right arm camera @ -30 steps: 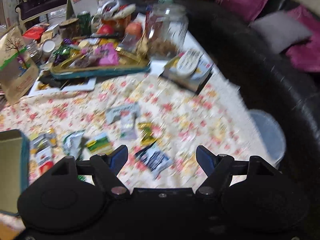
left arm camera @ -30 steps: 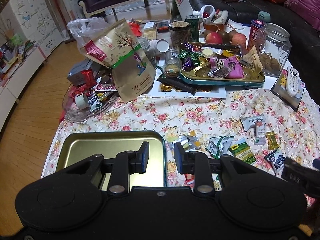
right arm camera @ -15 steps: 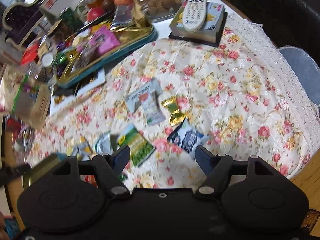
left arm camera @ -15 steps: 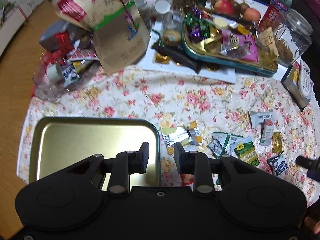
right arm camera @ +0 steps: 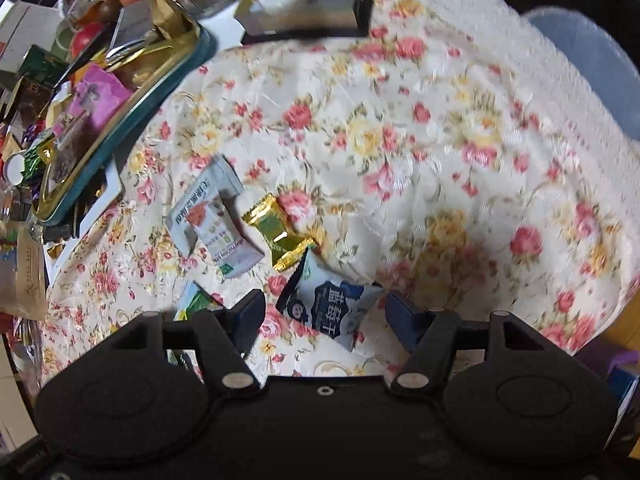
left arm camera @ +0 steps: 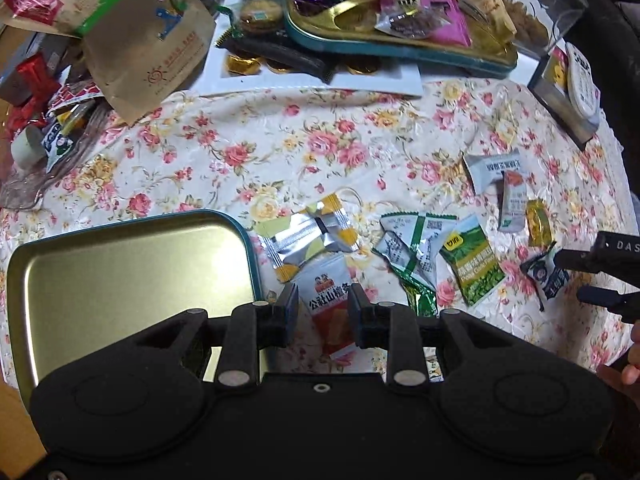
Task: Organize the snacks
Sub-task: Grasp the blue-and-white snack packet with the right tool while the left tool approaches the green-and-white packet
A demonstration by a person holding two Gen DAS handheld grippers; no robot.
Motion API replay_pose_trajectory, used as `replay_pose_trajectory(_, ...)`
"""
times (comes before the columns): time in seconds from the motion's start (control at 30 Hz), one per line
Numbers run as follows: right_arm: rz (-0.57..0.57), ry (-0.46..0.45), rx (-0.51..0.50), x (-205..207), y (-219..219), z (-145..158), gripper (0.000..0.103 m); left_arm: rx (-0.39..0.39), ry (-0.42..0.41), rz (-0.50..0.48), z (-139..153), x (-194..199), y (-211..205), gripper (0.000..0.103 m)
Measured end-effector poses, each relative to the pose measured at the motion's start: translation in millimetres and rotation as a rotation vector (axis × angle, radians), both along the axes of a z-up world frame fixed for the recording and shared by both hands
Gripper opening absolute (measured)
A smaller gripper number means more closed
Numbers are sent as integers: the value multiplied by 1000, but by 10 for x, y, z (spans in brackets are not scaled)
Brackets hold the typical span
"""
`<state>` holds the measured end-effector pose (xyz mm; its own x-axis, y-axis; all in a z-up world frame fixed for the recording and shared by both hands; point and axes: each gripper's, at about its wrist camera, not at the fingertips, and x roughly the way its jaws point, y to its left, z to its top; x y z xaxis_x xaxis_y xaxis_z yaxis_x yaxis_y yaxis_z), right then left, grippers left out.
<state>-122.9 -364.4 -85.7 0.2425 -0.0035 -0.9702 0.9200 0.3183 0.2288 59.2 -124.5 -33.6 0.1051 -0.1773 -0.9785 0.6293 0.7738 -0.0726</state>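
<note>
Right gripper hangs unclenched, its jaws just closing, the blue packet between them untouched. Left gripper, also unclenched, straddles the red packet, empty tray just left. Descend squarely before clamping.

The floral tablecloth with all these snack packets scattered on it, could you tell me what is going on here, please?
A person holding a gripper in each hand is sorting loose snacks. The left gripper points down over a white and orange packet, jaws open on either side, next to an empty gold tray. The right gripper has just been closing around a dark blue and white packet, not yet pinched. Other packets, including a gold candy, lie on the floral tablecloth.
</note>
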Motion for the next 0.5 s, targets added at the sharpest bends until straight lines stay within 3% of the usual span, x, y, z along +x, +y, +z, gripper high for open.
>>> replay_pose_trajectory(0.5, -55, 49, 18, 165, 123, -288, 68, 15, 10, 3, -109, 31, 2, 38)
